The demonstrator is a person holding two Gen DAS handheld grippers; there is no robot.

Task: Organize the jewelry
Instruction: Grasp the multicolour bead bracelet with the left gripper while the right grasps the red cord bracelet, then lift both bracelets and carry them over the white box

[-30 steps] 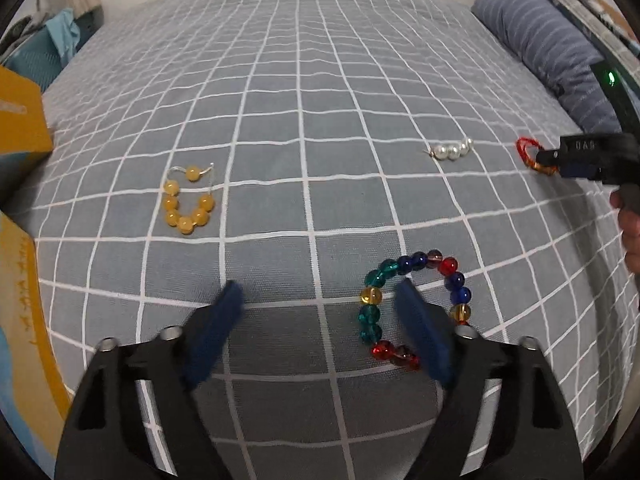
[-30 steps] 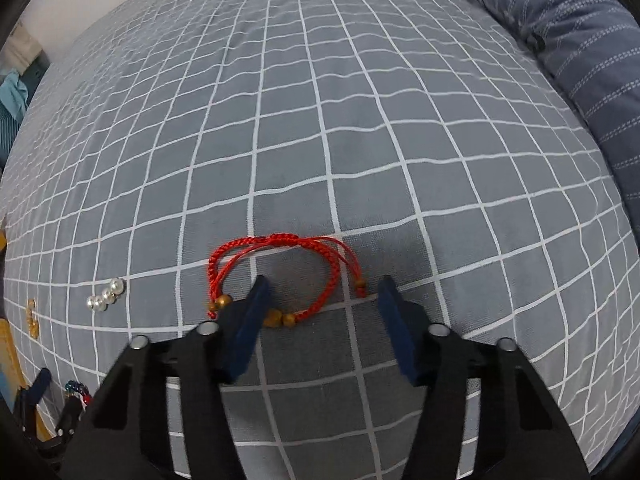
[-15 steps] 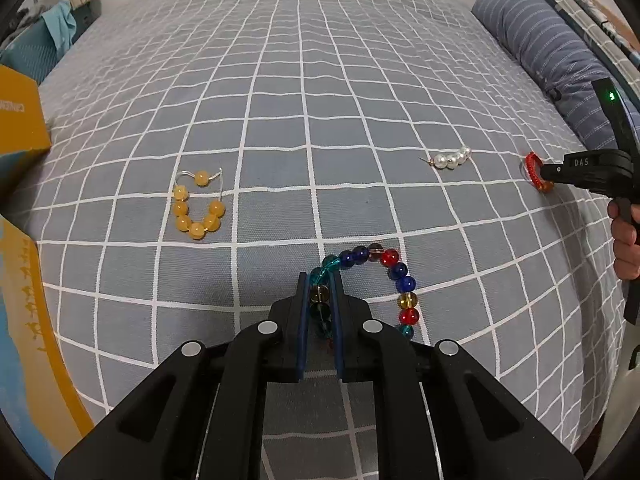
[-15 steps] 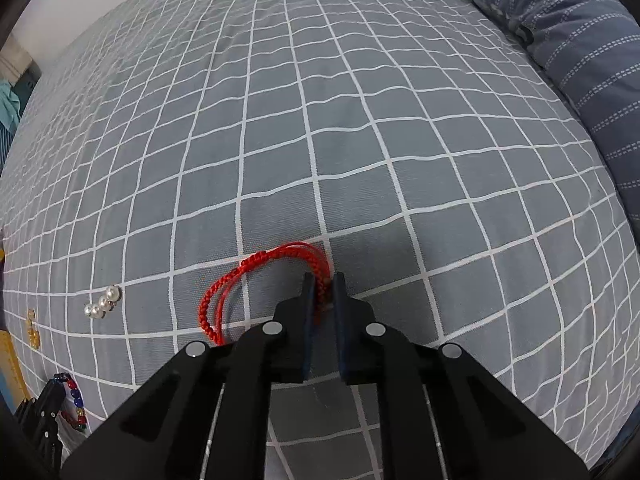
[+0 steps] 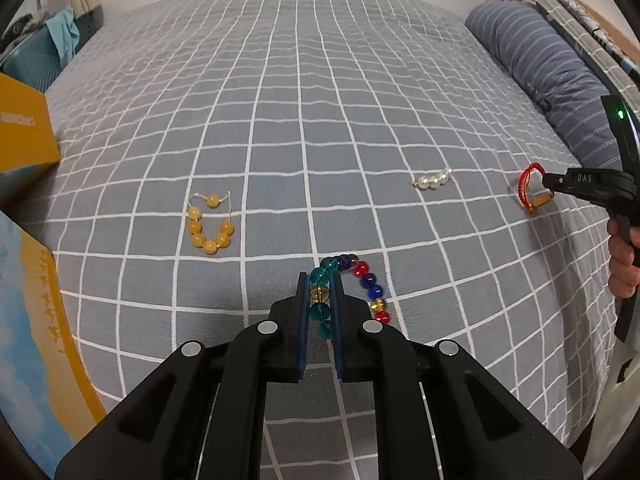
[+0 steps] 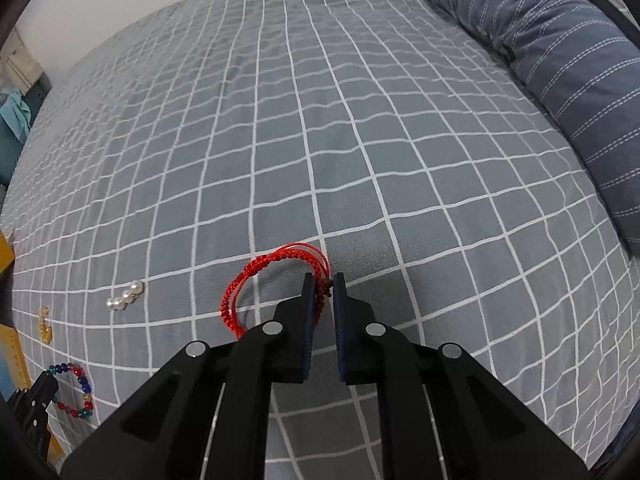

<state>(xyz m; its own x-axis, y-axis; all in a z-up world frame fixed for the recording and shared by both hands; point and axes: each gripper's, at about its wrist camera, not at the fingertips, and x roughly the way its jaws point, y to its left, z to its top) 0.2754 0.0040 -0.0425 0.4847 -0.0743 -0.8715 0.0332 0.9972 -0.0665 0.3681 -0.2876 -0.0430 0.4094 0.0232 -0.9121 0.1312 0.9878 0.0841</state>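
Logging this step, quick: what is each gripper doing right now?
Left gripper: shut on the colourful bead bracelet.
Right gripper: shut on the red cord bracelet.

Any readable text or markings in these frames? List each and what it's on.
"DAS": white letters on the right claw, seen from the left wrist view.
Yellow box at the left edge: white lettering on its side, appears mirrored and too blurred to read.
Nothing readable in the right wrist view.
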